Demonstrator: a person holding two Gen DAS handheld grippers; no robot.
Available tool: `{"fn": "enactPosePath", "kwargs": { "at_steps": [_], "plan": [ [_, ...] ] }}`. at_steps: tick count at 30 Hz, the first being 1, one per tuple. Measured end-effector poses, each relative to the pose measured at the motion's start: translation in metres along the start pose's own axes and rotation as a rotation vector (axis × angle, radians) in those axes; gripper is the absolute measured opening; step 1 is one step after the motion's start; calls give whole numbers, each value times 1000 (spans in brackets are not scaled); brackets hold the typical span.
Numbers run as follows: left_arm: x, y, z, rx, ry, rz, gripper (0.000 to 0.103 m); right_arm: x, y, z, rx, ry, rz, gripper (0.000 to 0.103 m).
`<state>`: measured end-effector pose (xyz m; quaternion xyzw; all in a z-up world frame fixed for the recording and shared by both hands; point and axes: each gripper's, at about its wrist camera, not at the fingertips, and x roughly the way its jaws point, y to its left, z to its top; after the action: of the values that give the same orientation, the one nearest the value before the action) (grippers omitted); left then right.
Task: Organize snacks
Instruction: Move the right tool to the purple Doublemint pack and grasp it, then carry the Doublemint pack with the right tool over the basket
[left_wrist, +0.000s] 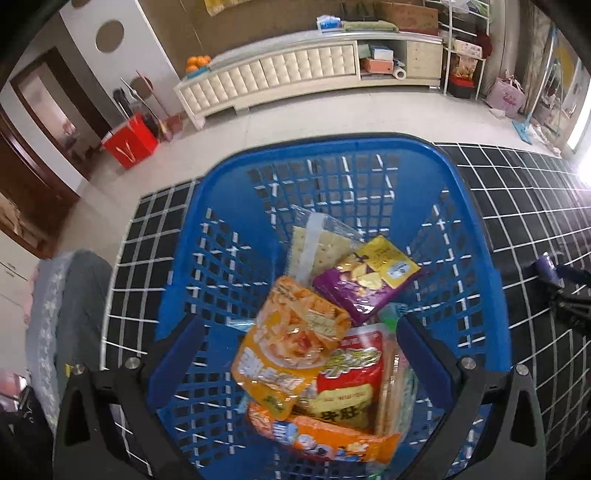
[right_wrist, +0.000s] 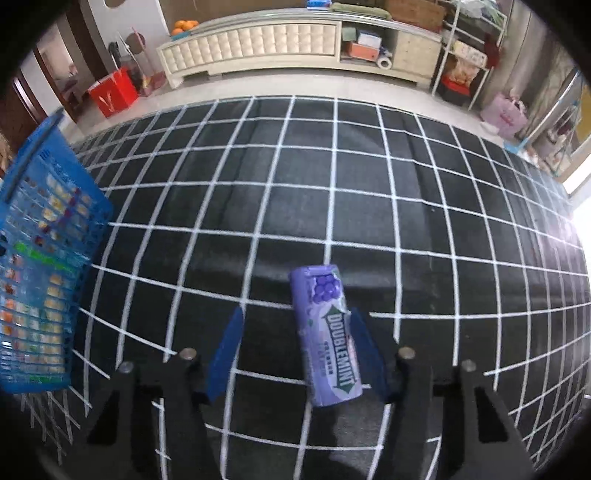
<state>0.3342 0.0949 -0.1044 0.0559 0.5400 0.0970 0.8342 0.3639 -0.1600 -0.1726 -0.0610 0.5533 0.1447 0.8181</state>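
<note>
Hidden: lower packets in blue basket (left_wrist: 332, 155) overlapped, print blurred.
Readable: purple tube (right_wrist: 327, 336) says DOUBLEMINT.
Left claw (left_wrist: 301, 332): apart, empty.
Right claw (right_wrist: 295, 354): apart, one finger beside tube.

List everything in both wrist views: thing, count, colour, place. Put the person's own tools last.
basket: one, blue, on the grid cloth, holding snacks
snack packets: several in the basket, among them an orange packet, purple packet, red and yellow packet, clear cracker pack
gum bottle: one, purple, lying on the cloth between the right tool's fingers
cloth: one, black with white grid, under everything
cabinet: one, cream, far wall
oranges: a pile, on the cabinet's left end
red box: one, on the floor
left tool: open, over the basket
right tool: around the gum bottle, left finger clear of it
</note>
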Motion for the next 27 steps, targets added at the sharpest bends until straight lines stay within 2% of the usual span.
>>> {"fn": "enactPosePath", "kwargs": {
  "at_steps": [5, 6, 7, 11, 16, 22, 27],
  "plan": [
    [3, -3, 1, 14, 2, -20, 103, 6, 0, -7, -13, 40, -6, 44],
    [3, -5, 1, 15, 2, -22, 103, 7, -2, -8, -11, 47, -9, 37],
    [2, -5, 0, 20, -4, -17, 103, 6, -3, -9, -17, 33, -19, 35],
    [-3, -10, -3, 32, -4, -30, 103, 2, -3, -14, -15, 26, -6, 35],
    [-6, -10, -10, 28, -5, -37, 103, -16, 10, -14, -47, -27, -1, 34],
    [-28, 2, -14, 10, -50, -23, 103, -63, 34, -7, -81, -108, 32, 34],
    [-60, 23, -20, -21, -102, -66, 103, -105, 57, -3, -104, -178, 67, 34]
  ]
}}
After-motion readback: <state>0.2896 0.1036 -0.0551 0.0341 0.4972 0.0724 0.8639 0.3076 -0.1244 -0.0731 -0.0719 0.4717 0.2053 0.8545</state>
